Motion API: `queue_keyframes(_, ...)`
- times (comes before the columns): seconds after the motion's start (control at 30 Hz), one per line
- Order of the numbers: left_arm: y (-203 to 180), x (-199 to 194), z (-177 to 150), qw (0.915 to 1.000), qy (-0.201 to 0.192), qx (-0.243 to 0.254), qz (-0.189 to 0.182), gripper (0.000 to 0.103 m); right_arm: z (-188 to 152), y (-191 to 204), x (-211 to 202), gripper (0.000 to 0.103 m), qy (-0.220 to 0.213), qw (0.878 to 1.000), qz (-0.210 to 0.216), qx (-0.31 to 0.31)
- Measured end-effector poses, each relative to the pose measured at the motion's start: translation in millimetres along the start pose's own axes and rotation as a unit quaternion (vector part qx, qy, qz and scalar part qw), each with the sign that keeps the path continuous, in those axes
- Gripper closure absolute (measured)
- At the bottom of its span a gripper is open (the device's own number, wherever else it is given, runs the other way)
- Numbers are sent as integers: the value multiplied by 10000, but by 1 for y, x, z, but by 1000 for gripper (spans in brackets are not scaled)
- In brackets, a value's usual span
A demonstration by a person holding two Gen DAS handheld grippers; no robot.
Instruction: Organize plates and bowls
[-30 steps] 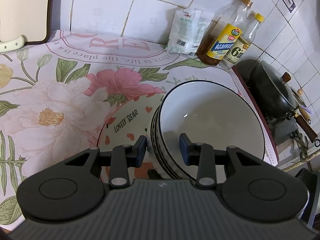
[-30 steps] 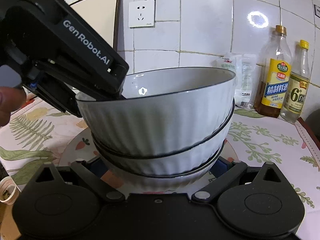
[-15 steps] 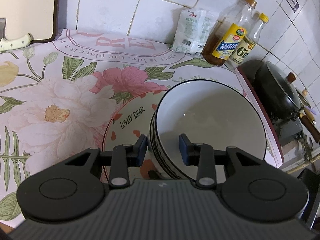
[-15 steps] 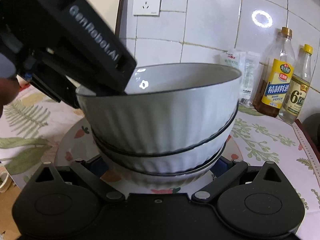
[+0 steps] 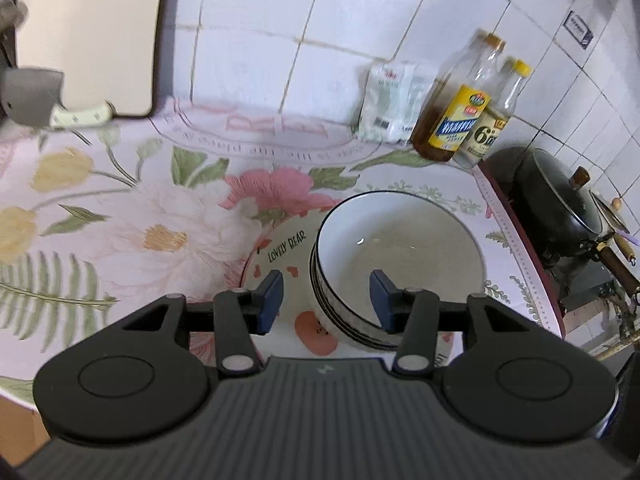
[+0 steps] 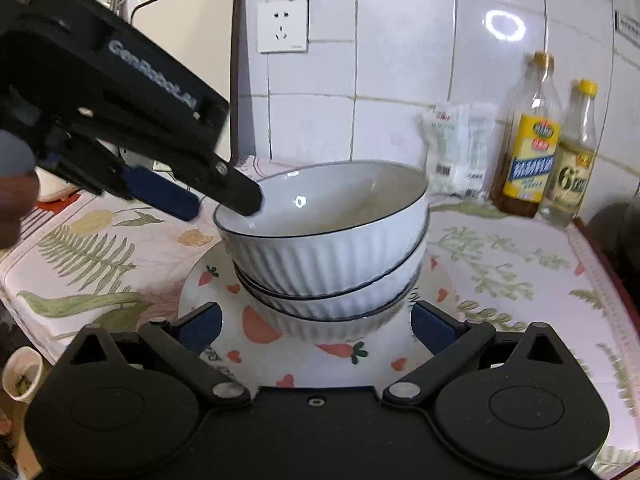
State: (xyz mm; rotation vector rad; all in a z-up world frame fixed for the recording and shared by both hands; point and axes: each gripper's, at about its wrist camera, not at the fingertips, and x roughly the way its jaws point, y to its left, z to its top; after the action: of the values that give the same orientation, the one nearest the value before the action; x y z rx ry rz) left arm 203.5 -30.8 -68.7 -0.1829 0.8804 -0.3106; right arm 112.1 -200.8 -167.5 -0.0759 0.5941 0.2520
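Observation:
Three white ribbed bowls with dark rims (image 5: 400,264) sit nested on a "LOVELY BEAR" plate (image 5: 280,256) on the floral cloth. My left gripper (image 5: 326,300) hovers over the stack's near-left rim. Its jaws are opening, with the rim between the blue pads (image 5: 270,300) and neither pad touching it. In the right wrist view the bowl stack (image 6: 328,256) stands on the plate (image 6: 200,292), and the left gripper (image 6: 212,204) reaches in from the upper left. My right gripper (image 6: 316,326) is wide open in front of the lowest bowl, pads off it.
An oil bottle (image 5: 456,120), a smaller bottle (image 5: 492,128) and a white packet (image 5: 392,100) stand by the tiled wall. A black lidded pot (image 5: 556,204) sits past the counter's right edge. A cutting board (image 5: 88,36) and cleaver (image 5: 36,96) are at back left. A small cup (image 6: 22,372) sits below the counter.
The left gripper's jaws have widened off the bowl rim. Both grippers have pulled back and up, so the stack looks smaller. The bowls have stayed on the plate.

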Motion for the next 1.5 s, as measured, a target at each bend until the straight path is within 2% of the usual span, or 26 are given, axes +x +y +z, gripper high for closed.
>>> queue_keyframes(0.17, -10, -40, -8, 9998, -176, 53, 59, 46, 10, -15, -34, 1, -134, 9993, -112, 318)
queue_keyframes(0.37, -19, -81, -13, 9991, -366, 103, 168, 42, 24, -26, -70, 1, -329, 9981, -303, 435)
queue_keyframes(0.5, -26, -107, -17, 9985, -474, 117, 235, 41, 35, -33, -96, 1, -410, 9972, -333, 524)
queue_keyframes(0.57, -29, -124, -19, 9970, -675, -1, 368, 41, 38, -38, -106, 1, -387, 9958, -455, 697)
queue_keyframes(0.7, -37, -155, -22, 9953, -918, 72, 297, 41, 44, -51, -122, 1, -329, 9923, -414, 1119)
queue_keyframes(0.8, -42, -171, -26, 9947, -956, 160, 334, 40, 51, -54, -139, 1, -345, 9917, -432, 1164)
queue_keyframes(1.17, -44, -186, -51, 9922, -842, 217, 899, 25, 63, -46, -193, 1, -354, 9945, -602, 782)
queue_keyframes(1.37, -52, -190, -62, 9887, -817, 414, 1187, 9, 55, -33, -202, 0, -152, 9954, -831, 453)
queue_keyframes(1.5, -60, -188, -69, 9844, -789, 556, 1471, 7, 50, -28, -200, 0, 29, 9939, -1027, 406)
